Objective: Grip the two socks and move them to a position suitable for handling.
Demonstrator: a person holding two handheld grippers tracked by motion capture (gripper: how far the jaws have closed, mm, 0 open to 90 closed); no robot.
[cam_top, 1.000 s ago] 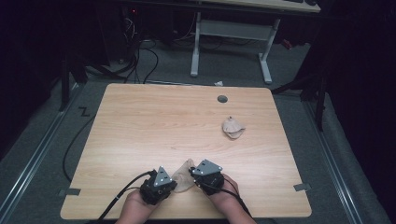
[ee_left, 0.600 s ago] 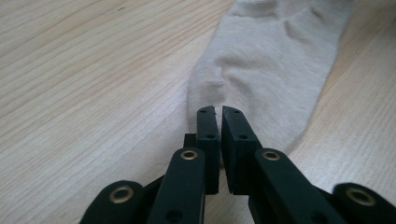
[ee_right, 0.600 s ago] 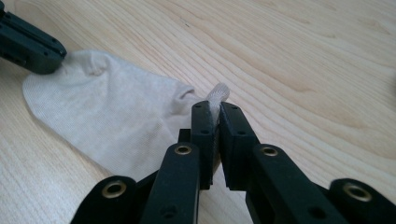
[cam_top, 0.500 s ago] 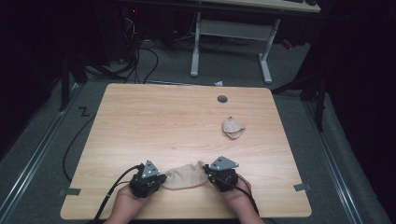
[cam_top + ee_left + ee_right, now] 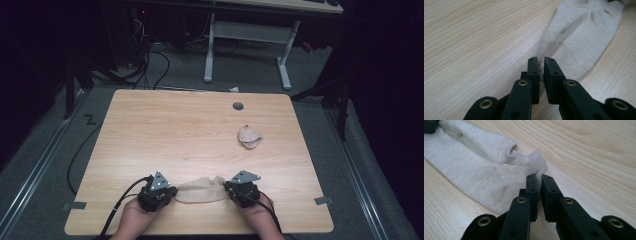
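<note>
The right gripper point(image 5: 539, 180) pinches the beige knitted sock's point(image 5: 481, 170) edge (flat on the pale wooden table point(image 5: 594, 152)).

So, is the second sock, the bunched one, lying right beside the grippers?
No: in the high view the bunched sock lies apart, farther up the table, well away from both grippers.

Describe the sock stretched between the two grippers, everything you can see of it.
The sock is a short beige ankle sock of fine knit, with a ribbed cuff and open mouth at the right gripper's end. It lies flat, stretched sideways along the near edge of the wooden table. The left gripper pinches one end, though its jaws have just been easing open; the right gripper pinches the cuff end. A small dark spot shows near the far end in the right gripper view.
</note>
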